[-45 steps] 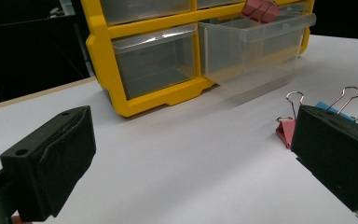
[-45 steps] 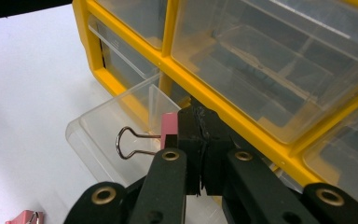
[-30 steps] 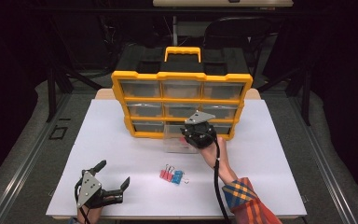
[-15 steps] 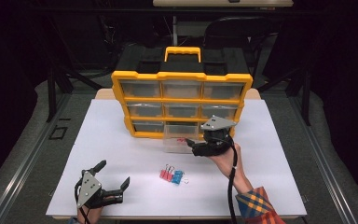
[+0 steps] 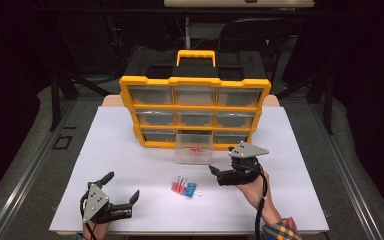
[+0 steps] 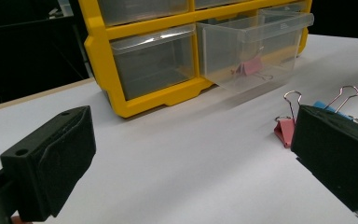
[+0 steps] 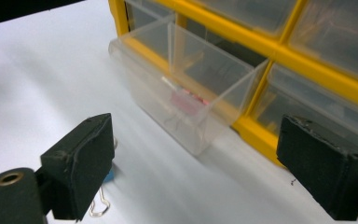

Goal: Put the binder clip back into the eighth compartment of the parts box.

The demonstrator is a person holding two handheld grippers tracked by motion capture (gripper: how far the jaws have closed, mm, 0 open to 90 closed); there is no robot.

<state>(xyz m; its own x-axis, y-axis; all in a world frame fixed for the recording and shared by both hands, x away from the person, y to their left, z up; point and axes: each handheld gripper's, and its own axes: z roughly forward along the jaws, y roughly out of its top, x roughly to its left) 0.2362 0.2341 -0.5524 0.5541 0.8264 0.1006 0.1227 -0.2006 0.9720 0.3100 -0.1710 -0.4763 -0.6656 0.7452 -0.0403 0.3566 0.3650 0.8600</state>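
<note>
A yellow organizer (image 5: 195,107) with clear drawers stands at the back of the white table. Its bottom middle drawer (image 5: 194,149) is pulled out, with a pink binder clip (image 7: 186,100) lying inside. Several red and blue binder clips (image 5: 183,188) lie together in front of it. My right gripper (image 5: 216,174) hovers right of that pile and points left. Its jaws have just been opening and stand wide with nothing between them. My left gripper (image 5: 121,186) rests at the front left, open and empty. The loose clips (image 6: 286,128) lie just beyond its right jaw.
The other drawers (image 5: 152,95) of the organizer are pushed in. The white table top (image 5: 290,165) has bare room on both sides of the clips. Dark floor and chair legs surround the table.
My right gripper has drawn back from over the open drawer toward the front right, and its jaws have spread apart. The left gripper has stayed where it was.
</note>
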